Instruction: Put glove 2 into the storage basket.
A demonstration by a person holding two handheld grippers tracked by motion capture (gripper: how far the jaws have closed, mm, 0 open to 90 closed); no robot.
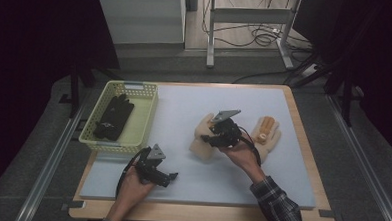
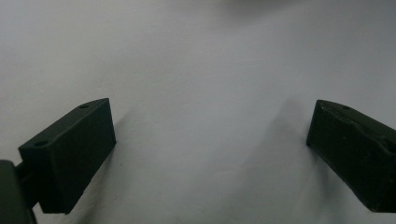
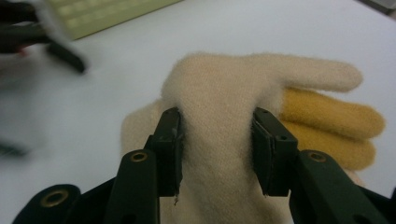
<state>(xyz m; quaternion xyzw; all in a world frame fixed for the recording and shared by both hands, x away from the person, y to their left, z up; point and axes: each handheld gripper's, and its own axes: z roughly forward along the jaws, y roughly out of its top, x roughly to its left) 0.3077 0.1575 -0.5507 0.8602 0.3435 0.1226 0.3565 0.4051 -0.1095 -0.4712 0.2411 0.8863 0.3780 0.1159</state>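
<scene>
Cream glove (image 3: 219, 116) lies mid-worktop (image 1: 184, 115), pinched by the right claw (image 1: 214, 137); left claw (image 1: 167, 178) hangs released. Black glove (image 1: 114, 116) sits in the basket (image 1: 146, 119); likely two cream ones remain.

Lab workspace, padded table (image 1: 292, 145), metal frame legs (image 1: 211, 36), floor cables (image 1: 260, 35)

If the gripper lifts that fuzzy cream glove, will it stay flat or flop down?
Probably flop: the cream glove is soft knit and already bunches up between the right gripper jaws. It looks light, so lifting should be easy. Its fuzzy surface likely won't slip out.
</scene>
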